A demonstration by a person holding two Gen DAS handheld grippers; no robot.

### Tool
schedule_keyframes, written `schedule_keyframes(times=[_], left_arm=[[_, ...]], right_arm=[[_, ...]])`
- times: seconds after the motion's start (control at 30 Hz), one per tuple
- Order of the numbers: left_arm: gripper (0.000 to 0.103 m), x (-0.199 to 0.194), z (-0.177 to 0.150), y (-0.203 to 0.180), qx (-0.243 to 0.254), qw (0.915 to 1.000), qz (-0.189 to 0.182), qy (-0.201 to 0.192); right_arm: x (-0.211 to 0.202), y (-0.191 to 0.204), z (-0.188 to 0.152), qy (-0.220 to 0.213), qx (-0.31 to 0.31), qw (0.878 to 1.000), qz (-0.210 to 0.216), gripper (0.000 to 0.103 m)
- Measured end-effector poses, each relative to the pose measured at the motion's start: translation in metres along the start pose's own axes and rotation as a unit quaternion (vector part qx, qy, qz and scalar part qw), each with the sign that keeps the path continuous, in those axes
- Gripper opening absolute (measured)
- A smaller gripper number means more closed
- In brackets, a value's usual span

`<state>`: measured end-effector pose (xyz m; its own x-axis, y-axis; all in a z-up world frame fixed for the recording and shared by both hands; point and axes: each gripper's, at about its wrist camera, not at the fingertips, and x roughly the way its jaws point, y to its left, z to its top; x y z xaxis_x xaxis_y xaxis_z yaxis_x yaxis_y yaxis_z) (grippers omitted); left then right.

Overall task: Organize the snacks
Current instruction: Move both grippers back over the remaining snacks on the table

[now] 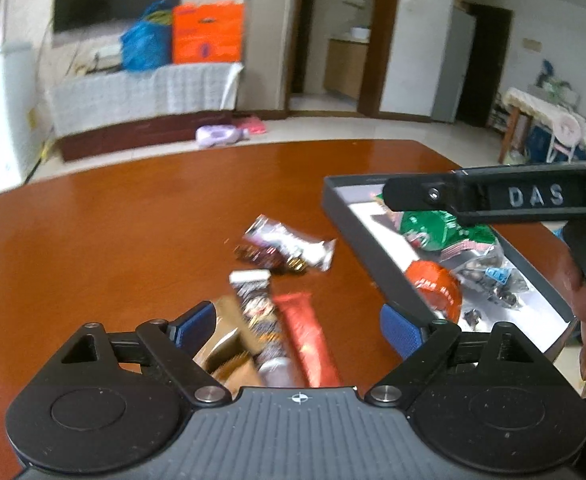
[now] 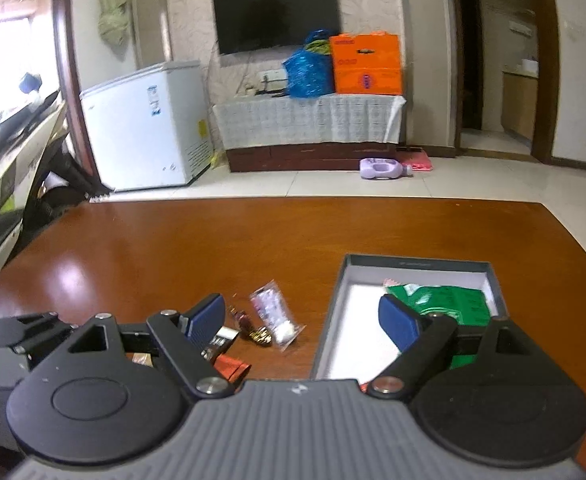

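My left gripper (image 1: 297, 326) is open above loose snacks on the brown table: a gold packet (image 1: 223, 340), a dark patterned bar (image 1: 259, 316) and a red bar (image 1: 307, 340) lie between its blue pads. A silver-and-dark wrapper (image 1: 289, 248) lies farther out. The grey tray (image 1: 357, 236) at right holds a green bag (image 1: 441, 226), an orange packet (image 1: 435, 286) and a clear bag of nuts (image 1: 489, 276). My right gripper (image 2: 307, 320) is open and empty, over the tray's near left wall (image 2: 325, 340); its side shows in the left wrist view (image 1: 493, 196).
The table's far edge (image 2: 293, 200) borders tiled floor. Beyond stand a white chest freezer (image 2: 149, 124), a cloth-covered cabinet (image 2: 309, 120) with blue and orange bags, and a wall TV. A purple bottle (image 2: 381, 169) lies on the floor.
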<state>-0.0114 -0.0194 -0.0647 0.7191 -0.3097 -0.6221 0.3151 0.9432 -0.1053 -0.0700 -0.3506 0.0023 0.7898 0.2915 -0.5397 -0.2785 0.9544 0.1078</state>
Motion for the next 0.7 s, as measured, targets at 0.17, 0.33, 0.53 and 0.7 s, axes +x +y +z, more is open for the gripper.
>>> schedule_keyframes(times=[0.17, 0.33, 0.53, 0.7], left_arm=[[0.090, -0.014, -0.009, 0.019, -0.006, 0.9997, 0.024, -0.006], [0.090, -0.016, -0.014, 0.033, -0.015, 0.9989, 0.045, 0.003], [0.090, -0.015, -0.023, 0.040, -0.017, 0.9985, 0.047, 0.021], [0.090, -0.015, -0.025, 0.040, -0.015, 0.9985, 0.048, 0.023]], right_arm=[[0.005, 0.024, -0.013, 0.012, -0.041, 0.999, 0.013, 0.085], [0.014, 0.041, -0.023, 0.026, -0.066, 0.997, 0.024, 0.085], [0.020, 0.048, -0.029, 0.038, -0.084, 0.995, 0.028, 0.085], [0.026, 0.048, -0.027, 0.045, -0.086, 0.995, 0.029, 0.085]])
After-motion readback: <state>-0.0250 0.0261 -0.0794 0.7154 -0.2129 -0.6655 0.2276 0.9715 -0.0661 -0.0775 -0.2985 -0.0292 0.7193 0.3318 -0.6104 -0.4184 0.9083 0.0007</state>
